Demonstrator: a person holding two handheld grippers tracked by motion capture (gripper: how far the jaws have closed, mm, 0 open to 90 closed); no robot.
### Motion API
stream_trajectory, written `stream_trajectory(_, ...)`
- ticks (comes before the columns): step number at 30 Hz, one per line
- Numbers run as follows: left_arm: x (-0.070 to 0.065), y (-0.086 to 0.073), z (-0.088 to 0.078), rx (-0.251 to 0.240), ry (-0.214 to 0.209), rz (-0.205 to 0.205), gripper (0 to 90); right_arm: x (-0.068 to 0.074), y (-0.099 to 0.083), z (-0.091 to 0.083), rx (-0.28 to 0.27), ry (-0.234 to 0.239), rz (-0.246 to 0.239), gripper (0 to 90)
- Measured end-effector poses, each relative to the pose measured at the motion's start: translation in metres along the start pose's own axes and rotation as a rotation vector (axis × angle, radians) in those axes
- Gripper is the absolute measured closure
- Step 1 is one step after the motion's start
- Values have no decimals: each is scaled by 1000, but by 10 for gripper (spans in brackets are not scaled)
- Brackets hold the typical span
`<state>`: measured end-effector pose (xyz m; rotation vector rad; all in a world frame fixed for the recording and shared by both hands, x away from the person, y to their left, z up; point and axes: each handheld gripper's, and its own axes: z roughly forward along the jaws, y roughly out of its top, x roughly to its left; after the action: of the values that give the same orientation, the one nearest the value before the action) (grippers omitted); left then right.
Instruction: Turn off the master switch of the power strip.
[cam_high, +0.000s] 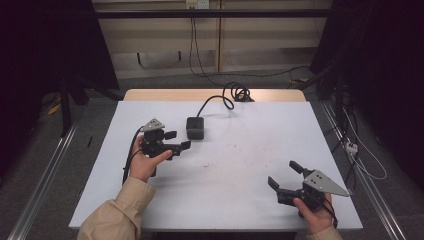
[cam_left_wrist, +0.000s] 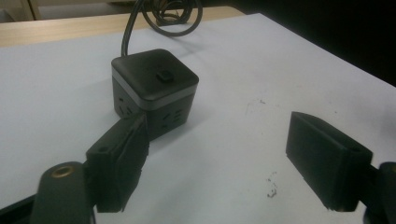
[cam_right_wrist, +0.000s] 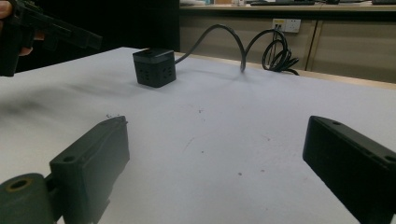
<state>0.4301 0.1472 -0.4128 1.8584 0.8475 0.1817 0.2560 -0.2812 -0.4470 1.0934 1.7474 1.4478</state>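
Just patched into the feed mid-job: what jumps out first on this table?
A black cube power strip sits alone toward the far middle of the white table, its cable curling off the far edge. The left gripper hovers just beside the cube with jaws open. The right gripper waits open over the near right corner, well away from it.

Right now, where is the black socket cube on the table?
In the high view the black socket cube sits on the white table, left of centre toward the far edge, just beyond the open left gripper. Its cable runs back to a coil.
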Motion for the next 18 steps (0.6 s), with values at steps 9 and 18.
stream_trajectory(9, 4, -15, -16, -21, -6, -16, 169, 0, 0, 0, -2, -1, 1, 67)
stream_trajectory(18, 8, -32, -37, -31, 12, -13, 149, 0, 0, 0, 1, -2, -1, 68)
